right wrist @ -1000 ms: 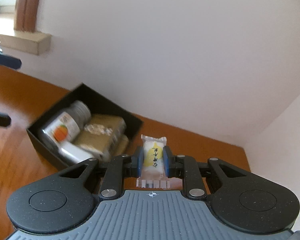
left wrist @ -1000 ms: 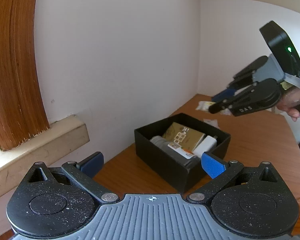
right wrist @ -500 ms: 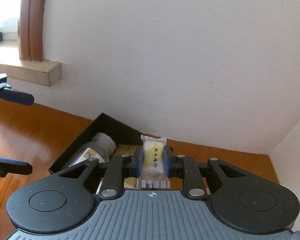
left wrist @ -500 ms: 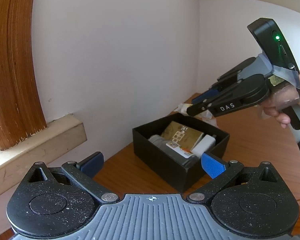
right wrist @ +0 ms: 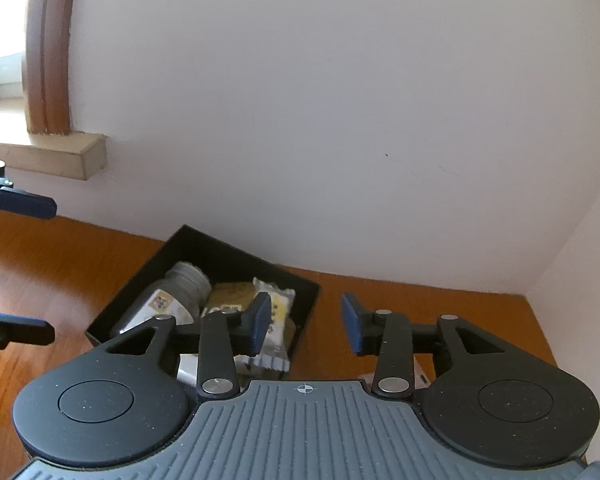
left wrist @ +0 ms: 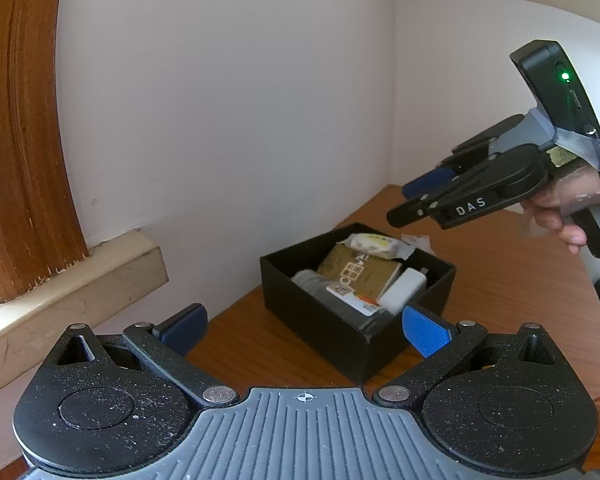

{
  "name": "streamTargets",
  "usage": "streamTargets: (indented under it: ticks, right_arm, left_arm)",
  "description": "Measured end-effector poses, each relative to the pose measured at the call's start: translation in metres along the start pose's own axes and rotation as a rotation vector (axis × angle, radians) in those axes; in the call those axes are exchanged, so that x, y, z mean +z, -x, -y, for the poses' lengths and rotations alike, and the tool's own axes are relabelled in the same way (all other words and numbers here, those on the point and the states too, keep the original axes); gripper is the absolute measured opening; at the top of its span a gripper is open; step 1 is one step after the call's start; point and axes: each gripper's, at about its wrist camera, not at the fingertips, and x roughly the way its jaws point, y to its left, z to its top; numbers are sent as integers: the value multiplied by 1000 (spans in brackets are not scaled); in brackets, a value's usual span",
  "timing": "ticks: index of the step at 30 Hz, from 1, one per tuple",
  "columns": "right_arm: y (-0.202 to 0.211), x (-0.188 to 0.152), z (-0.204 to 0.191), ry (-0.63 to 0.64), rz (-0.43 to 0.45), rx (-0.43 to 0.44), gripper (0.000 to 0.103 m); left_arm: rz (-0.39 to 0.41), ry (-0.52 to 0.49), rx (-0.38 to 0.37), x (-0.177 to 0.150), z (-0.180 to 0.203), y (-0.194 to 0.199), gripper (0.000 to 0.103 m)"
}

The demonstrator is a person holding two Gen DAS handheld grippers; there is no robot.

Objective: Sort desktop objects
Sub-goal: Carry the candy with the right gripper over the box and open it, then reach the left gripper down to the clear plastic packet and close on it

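A black open box (left wrist: 324, 332) stands on the wooden desk by the wall; it also shows in the right wrist view (right wrist: 204, 248). In it lie a grey bottle (right wrist: 180, 292), a tan carton (left wrist: 360, 276), a white charger (left wrist: 404, 288) and a white-and-yellow snack packet (left wrist: 374, 244), which rests on top (right wrist: 278, 320). My right gripper (right wrist: 306, 324) is open and empty, held above the box's right end; it shows in the left wrist view (left wrist: 416, 200). My left gripper (left wrist: 304, 326) is open and empty, short of the box.
The white wall runs close behind the box, and a side wall closes the corner at right. A beige sill (left wrist: 100, 276) and a wooden window frame (left wrist: 20, 140) are at left. A small packet (left wrist: 418, 240) lies on the desk (left wrist: 520, 280) behind the box.
My right gripper opened and let go of the snack packet, which now lies in the box. The right gripper has pulled back a little to the right. My left gripper has stayed put.
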Motion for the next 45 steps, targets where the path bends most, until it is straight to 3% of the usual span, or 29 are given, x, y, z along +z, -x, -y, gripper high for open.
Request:
streamTargets:
  ticks: [5,10,14,22,30,36,45]
  right_arm:
    - [13,-8,5,-18,16,-16,52]
    - [18,-21,10,-40,19,-17,54]
    - [26,-37,16,-90,48,-18,62]
    - [54,-108,42,-207,99,-11,71]
    - [57,-159,72,-345,152,-17,83]
    - [53,-174,73,-367,161,17,93]
    - [59,-181,79,-418,230,53,94]
  left_arm:
    - [1,-1,3,-1,5,1,103]
    - [9,-3,10,-3,10,2,103]
    - [24,-10,22,-2,13,4,103]
    - [36,-30,56,7,17,3,103]
    - [-2,-112,95,36,37,-26,103]
    - [-69,-188,147,44,49,-56,103]
    - [-153,-267,193,62,55,-109,103]
